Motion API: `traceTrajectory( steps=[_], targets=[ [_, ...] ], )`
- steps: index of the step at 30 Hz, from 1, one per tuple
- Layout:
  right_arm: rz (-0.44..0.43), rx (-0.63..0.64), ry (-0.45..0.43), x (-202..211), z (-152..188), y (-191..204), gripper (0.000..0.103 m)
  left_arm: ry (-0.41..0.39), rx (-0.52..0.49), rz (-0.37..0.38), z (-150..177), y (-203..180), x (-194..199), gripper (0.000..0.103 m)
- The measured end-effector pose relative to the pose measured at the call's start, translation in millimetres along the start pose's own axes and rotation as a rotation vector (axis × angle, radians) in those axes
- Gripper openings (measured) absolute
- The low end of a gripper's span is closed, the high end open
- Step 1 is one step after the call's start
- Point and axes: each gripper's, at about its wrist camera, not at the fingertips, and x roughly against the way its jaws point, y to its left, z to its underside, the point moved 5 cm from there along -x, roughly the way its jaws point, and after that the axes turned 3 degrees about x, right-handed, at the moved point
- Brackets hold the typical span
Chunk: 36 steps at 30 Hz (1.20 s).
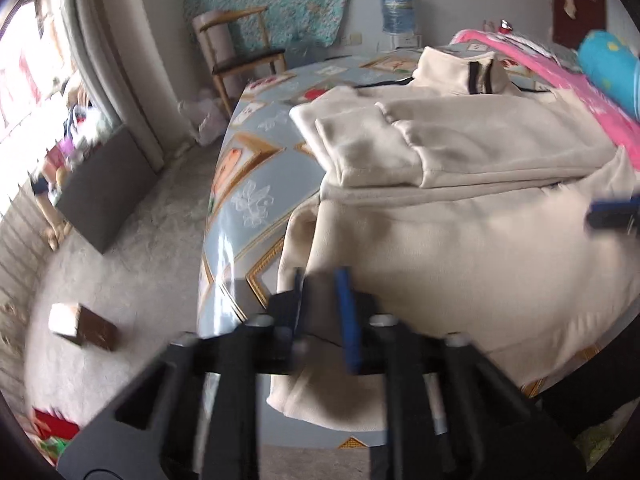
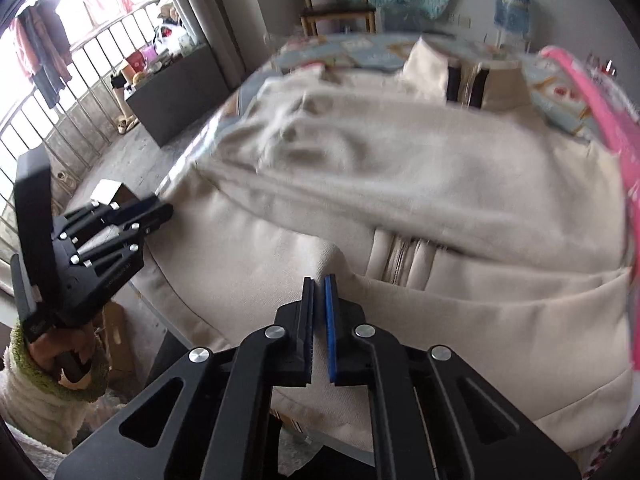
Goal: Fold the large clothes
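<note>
Window side: at the far left of my left wrist view I see a dark bin on the floor by the curtain; it holds a heap of coloured things too blurred for me to name.
Floor: a small brown box lies on the pale carpet left of the table; I cannot tell what is in it.
Chair: a wooden chair stands against the back wall, beyond the table's far edge.
Table: my view shows a round table under a patterned blue cloth.
Jacket: the cream jacket is spread over the table, collar and dark zip at the far side, one sleeve folded across the chest, the hem hanging over the near edge.
Left gripper: my left gripper sits at the jacket's left edge. Its fingers are nearly together, with cream cloth running up between them in the left wrist view, so I read it as clenched on the jacket.
Left hand: my hand in a fluffy green-cuffed sleeve grips the handle.
Right gripper: my right gripper is closed on a raised pinch of the jacket's lower front, near the zip.
Water bottle: a blue water bottle stands by the back wall.
Right edge: pink bedding lies along the table's right side, touching the jacket.
</note>
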Motion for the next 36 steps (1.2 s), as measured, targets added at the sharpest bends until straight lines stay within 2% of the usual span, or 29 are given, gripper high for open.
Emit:
traceTrajectory(
  steps=[3, 7, 10, 15, 19, 21, 24, 27, 28, 30, 32, 35, 36],
  targets=[
    [0.037, 0.038, -0.042, 11, -8, 3, 0.005, -0.071, 0.004, 0.004, -6, 2, 17, 0.007],
    [0.082, 0.056, -0.006, -10, -4, -1, 0.005, -0.105, 0.049, 0.024, -7, 7, 22, 0.006],
    [0.125, 0.098, -0.063, -1, -10, 6, 0.005, -0.145, 0.064, 0.017, -7, 9, 31, 0.006],
    [0.162, 0.121, -0.035, -27, -6, 6, 0.005, -0.13, 0.092, 0.031, -3, 12, 23, 0.005],
    [0.204, 0.147, -0.087, -22, -7, 8, 0.005, -0.196, 0.065, 0.01, -11, 9, 36, 0.005],
    [0.189, 0.131, -0.05, -38, -1, 5, 0.005, -0.142, 0.065, 0.018, -8, 8, 19, 0.005],
    [0.191, 0.138, -0.023, -53, 7, 5, 0.005, -0.019, 0.11, 0.061, 3, 13, -12, 0.006],
    [0.208, 0.161, -0.032, -51, 9, 8, 0.005, -0.024, 0.111, 0.081, 0, 14, -11, 0.01],
    [0.206, 0.161, -0.033, -51, 9, 7, 0.005, -0.027, 0.103, 0.098, -4, 13, -10, 0.017],
    [0.203, 0.163, -0.038, -51, 9, 7, 0.005, -0.023, 0.088, 0.107, -7, 10, -13, 0.023],
    [0.208, 0.168, -0.046, -51, 9, 7, 0.005, -0.013, 0.066, 0.11, -11, 5, -20, 0.023],
    [0.221, 0.182, -0.062, -50, 8, 9, 0.005, -0.017, 0.024, 0.085, -14, -1, -27, 0.02],
    [0.229, 0.187, -0.076, -46, 8, 10, 0.005, -0.032, 0.008, 0.066, -16, -2, -27, 0.005]
  ],
)
